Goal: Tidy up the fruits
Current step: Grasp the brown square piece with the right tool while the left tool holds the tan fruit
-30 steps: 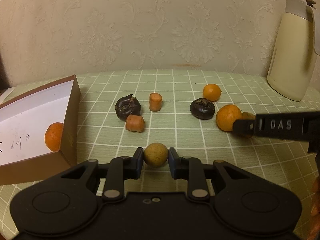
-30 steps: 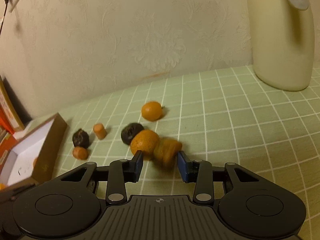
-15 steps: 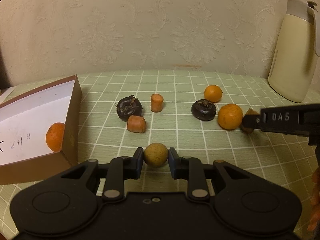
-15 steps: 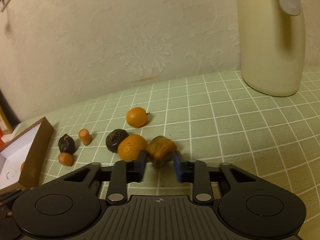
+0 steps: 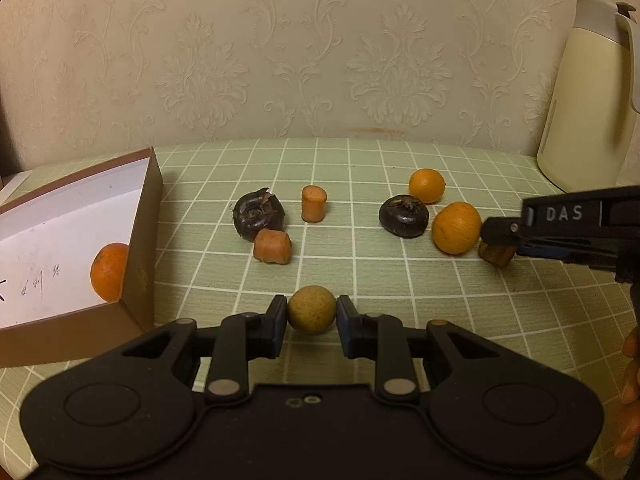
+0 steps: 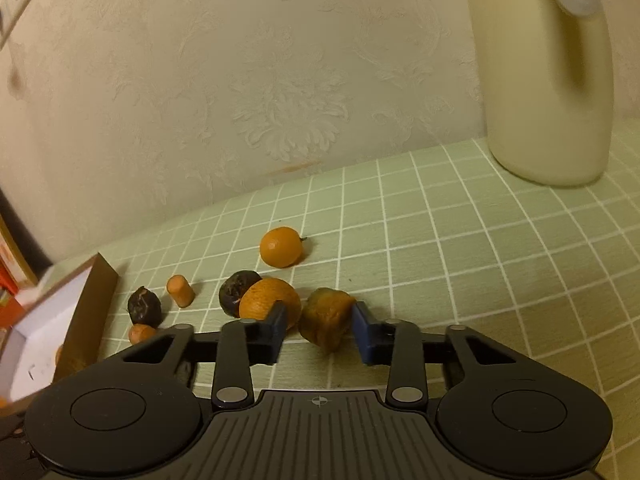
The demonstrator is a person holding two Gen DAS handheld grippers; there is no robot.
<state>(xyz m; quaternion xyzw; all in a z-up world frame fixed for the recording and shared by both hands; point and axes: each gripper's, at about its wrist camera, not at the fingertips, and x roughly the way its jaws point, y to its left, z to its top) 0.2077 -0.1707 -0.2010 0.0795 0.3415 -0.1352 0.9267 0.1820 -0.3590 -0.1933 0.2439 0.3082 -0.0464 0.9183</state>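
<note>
Left wrist view: cream embossed floral wallpaper (image 5: 312,52) behind a table under a pale green cloth with a white grid (image 5: 360,276); open brown cardboard box with white interior (image 5: 140,240) at far left, one round orange fruit (image 5: 108,272) inside against its right wall; on the cloth, two dark wrinkled fruits (image 5: 259,216) (image 5: 404,216), an upright orange carrot stub (image 5: 313,209), a second carrot piece lying on its side (image 5: 273,246) touching the left dark fruit, a small orange at the back (image 5: 427,186), a larger orange (image 5: 456,227); cream thermos jug (image 5: 588,92) at far right; left gripper (image 5: 312,314) clenched on a round yellow-brown fruit (image 5: 312,309), both fingers touching it; black right gripper enters from the right beside the larger orange. Right wrist view: same wallpaper (image 6: 260,100), cloth (image 6: 460,260), jug (image 6: 548,80); right gripper (image 6: 320,328) straddles a brownish-orange chunk (image 6: 326,318), blue-padded fingers (image 6: 362,330), right pad touching, left pad showing a small gap, so whether it is gripped cannot be told; larger orange (image 6: 264,298) just left of the chunk.
</note>
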